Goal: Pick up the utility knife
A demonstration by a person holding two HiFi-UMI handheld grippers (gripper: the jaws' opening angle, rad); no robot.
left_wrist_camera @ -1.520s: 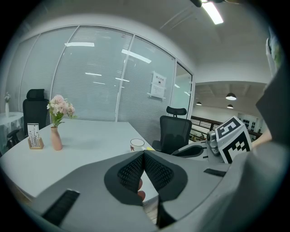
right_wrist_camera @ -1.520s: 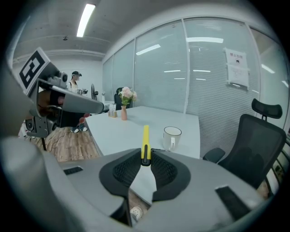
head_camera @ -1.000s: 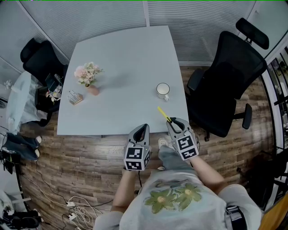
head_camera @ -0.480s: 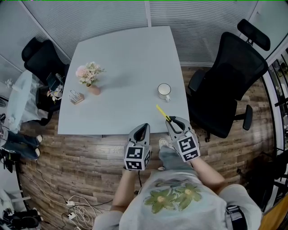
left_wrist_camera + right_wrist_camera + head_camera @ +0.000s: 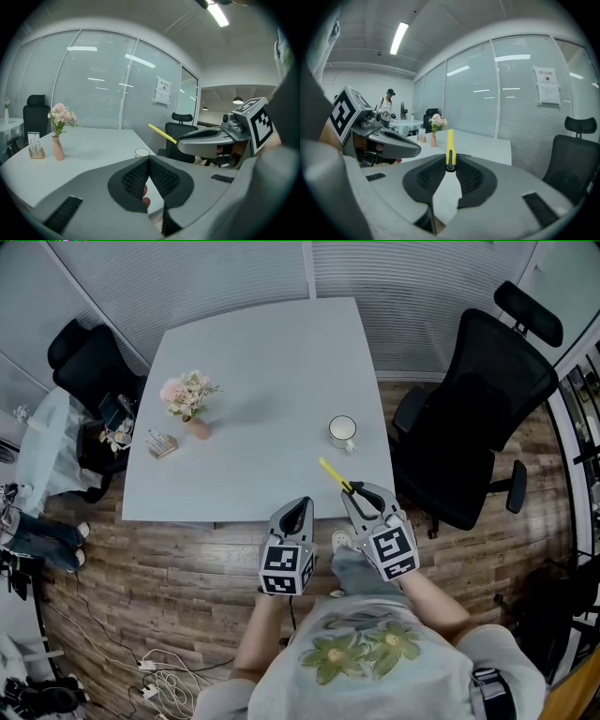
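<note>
Seen from above, a person stands at the near edge of a pale grey worktop [image 5: 253, 352] with a hand-held gripper in each hand.

The right gripper [image 5: 354, 491] is at the worktop's near right corner. Its dark ribbed fingers [image 5: 433, 176] are nearly closed, pinching the black rear end of a yellow utility knife [image 5: 336, 475] right at their tips. The knife is clamped between both pads. Its slim yellow body sticks out beyond the fingertips and slants forward and to the left, towards a white mug [image 5: 342, 431]. In the left gripper view the knife is in the air, clear of the worktop surface, with the window blinds behind it.

The left gripper [image 5: 302, 503] is just beside the right one, on its left, over the wooden floor [image 5: 169, 568] at the worktop's near edge. Its fingers [image 5: 136, 178] are closed tip to tip, with nothing between them.

The mug stands near the right edge of the worktop, a little beyond the knife's tip and apart from it. On the left side are a small vase of pink flowers [image 5: 187, 399] and, near it, a small card stand [image 5: 159, 442]. A black office chair [image 5: 478, 418] is to the right of the worktop, and another black chair [image 5: 84, 362] is at the far left. In the right gripper view, a person [image 5: 387, 107] stands far back in the room.
</note>
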